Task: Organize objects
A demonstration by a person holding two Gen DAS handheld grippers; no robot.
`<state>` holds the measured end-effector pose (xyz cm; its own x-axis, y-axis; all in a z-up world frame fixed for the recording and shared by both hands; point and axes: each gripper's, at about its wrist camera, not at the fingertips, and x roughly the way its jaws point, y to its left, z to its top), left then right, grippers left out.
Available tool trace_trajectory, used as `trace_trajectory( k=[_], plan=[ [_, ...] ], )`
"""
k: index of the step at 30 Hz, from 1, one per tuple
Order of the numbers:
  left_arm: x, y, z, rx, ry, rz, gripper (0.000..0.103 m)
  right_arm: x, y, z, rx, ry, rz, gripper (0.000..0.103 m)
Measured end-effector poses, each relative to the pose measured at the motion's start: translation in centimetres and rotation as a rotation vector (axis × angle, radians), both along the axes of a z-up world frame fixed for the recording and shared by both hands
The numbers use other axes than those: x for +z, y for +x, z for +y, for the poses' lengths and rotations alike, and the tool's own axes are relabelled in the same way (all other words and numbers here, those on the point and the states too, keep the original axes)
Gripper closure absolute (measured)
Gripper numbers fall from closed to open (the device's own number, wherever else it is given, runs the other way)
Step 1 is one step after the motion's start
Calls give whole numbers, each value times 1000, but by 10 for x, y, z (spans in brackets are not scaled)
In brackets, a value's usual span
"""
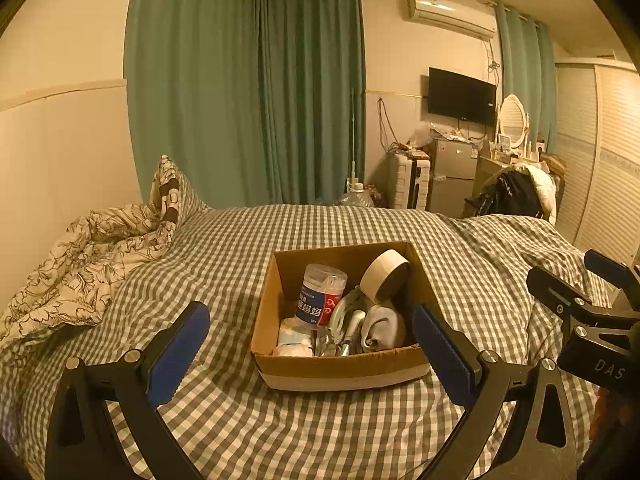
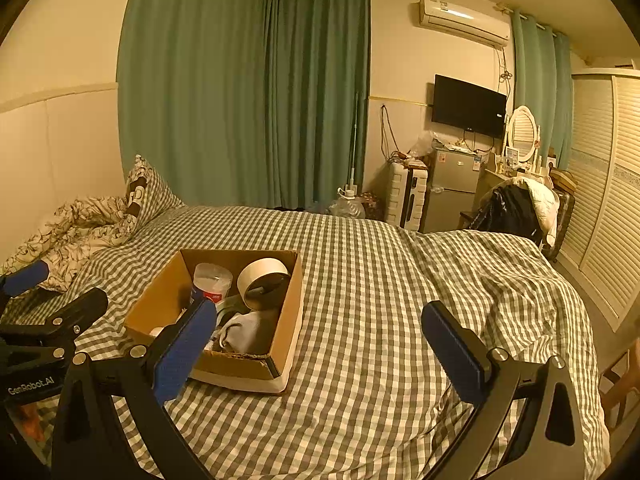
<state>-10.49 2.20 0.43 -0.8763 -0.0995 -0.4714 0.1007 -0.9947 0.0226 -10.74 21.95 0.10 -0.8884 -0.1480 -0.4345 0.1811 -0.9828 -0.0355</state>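
Observation:
An open cardboard box point(image 1: 336, 364) sits on the checked bedspread point(image 1: 224, 264). In it are a clear tub with a blue and red label point(image 1: 320, 296), a roll of tape point(image 1: 384, 272), a grey sock point(image 1: 384, 328), a white cable and a small packet point(image 1: 294, 340). My left gripper point(image 1: 312, 340) is open and empty, its blue pads either side of the box's near end. My right gripper point(image 2: 320, 340) is open and empty above the bedspread, right of the box point(image 2: 240, 368). The right gripper also shows in the left wrist view point(image 1: 580, 288), and the left gripper in the right wrist view point(image 2: 48, 292).
A crumpled floral quilt point(image 1: 88, 264) and a pillow point(image 1: 172, 188) lie at the bed's left. Green curtains point(image 1: 248, 92) hang behind. Beyond the bed stand a fridge point(image 1: 452, 176), a heater point(image 1: 408, 180), a chair with clothes point(image 1: 516, 192) and a wardrobe point(image 1: 600, 168).

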Motion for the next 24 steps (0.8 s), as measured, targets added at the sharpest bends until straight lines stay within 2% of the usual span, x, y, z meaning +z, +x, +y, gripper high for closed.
trace_trajectory(
  k=[24],
  plan=[
    [-4,-1,-2,6,1,-10,0,-4,0,-4,19,-4,-11,0]
  ],
)
